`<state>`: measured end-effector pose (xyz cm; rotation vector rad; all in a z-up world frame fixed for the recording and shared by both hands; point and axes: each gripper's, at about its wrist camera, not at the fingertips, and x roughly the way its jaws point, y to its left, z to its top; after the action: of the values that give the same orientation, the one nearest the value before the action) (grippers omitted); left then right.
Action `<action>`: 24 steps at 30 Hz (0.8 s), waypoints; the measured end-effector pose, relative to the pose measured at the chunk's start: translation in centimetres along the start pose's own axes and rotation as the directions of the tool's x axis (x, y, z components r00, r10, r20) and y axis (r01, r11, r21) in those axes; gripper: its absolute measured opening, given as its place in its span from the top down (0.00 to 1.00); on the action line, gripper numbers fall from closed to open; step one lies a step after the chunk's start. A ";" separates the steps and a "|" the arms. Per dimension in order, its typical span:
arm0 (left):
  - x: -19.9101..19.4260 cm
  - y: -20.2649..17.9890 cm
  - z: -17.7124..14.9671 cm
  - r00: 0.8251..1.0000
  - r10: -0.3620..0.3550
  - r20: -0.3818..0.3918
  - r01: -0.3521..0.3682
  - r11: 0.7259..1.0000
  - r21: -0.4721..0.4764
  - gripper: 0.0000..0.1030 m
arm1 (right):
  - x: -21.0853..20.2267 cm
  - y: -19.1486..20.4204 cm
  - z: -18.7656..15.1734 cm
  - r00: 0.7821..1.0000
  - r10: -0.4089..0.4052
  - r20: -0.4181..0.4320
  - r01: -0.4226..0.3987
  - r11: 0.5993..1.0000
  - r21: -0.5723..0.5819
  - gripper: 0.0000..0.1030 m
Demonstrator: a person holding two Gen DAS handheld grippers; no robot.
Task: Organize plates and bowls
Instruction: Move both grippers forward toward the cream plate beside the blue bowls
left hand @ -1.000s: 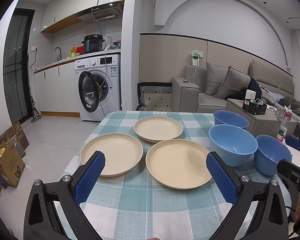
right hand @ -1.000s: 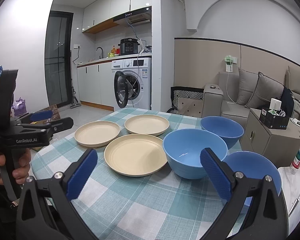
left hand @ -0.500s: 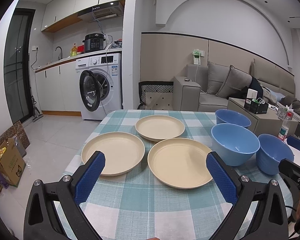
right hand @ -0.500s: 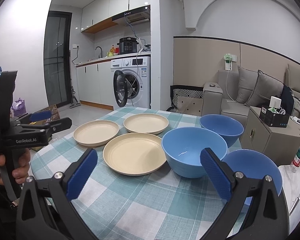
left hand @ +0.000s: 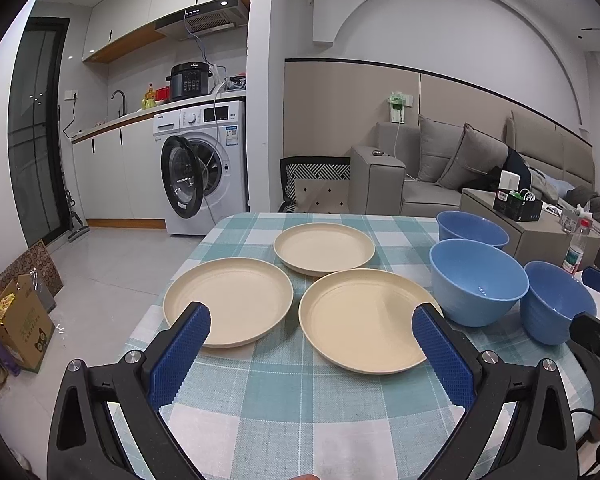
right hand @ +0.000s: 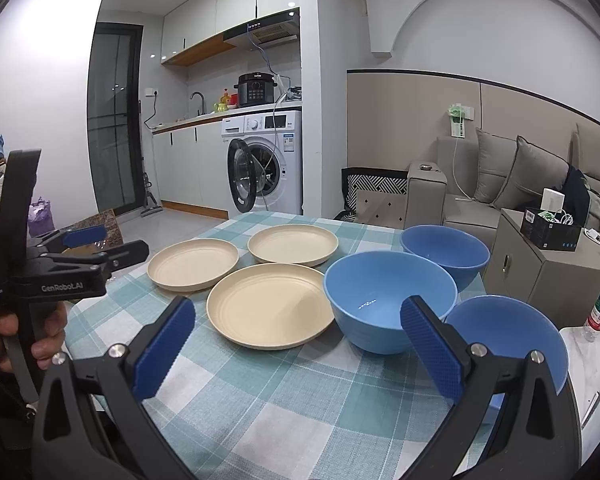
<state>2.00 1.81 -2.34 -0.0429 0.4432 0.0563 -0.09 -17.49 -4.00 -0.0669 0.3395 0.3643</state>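
Both views had crept slightly toward the table. Left gripper (left hand: 306, 326) and right gripper (right hand: 296, 334) hung spread wide, empty; plates (left hand: 366, 324) and bowls (right hand: 384, 300) sat just ahead of their fingers. Gripping a rim squarely would probably stack best.

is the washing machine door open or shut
Open. The round door of the washing machine is swung out to the left, leaving the drum opening in view.
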 end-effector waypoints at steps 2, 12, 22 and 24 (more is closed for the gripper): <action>0.2 -0.1 -0.1 1.000 0.000 -0.007 0.000 1.000 -0.002 0.00 | 0.1 0.0 0.0 1.000 0.000 -0.002 0.000 1.000 0.000 0.00; 2.1 -0.3 -0.2 0.999 -0.002 -0.052 0.002 1.000 -0.002 0.00 | 1.3 0.1 -0.3 0.999 0.007 -0.041 -0.007 1.000 0.007 0.00; 5.1 0.1 -0.1 0.995 -0.007 -0.103 0.007 1.000 -0.003 0.00 | 2.8 -0.6 0.1 0.997 0.031 -0.067 -0.029 0.999 0.034 0.00; 5.5 0.2 0.2 0.994 -0.001 -0.107 0.001 1.000 0.004 0.00 | 3.1 -0.7 0.3 0.997 0.034 -0.068 -0.031 0.999 0.039 0.00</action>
<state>7.02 2.27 -4.56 -0.0425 0.5505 0.0525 2.96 -17.09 -4.73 -0.0363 0.4157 0.3884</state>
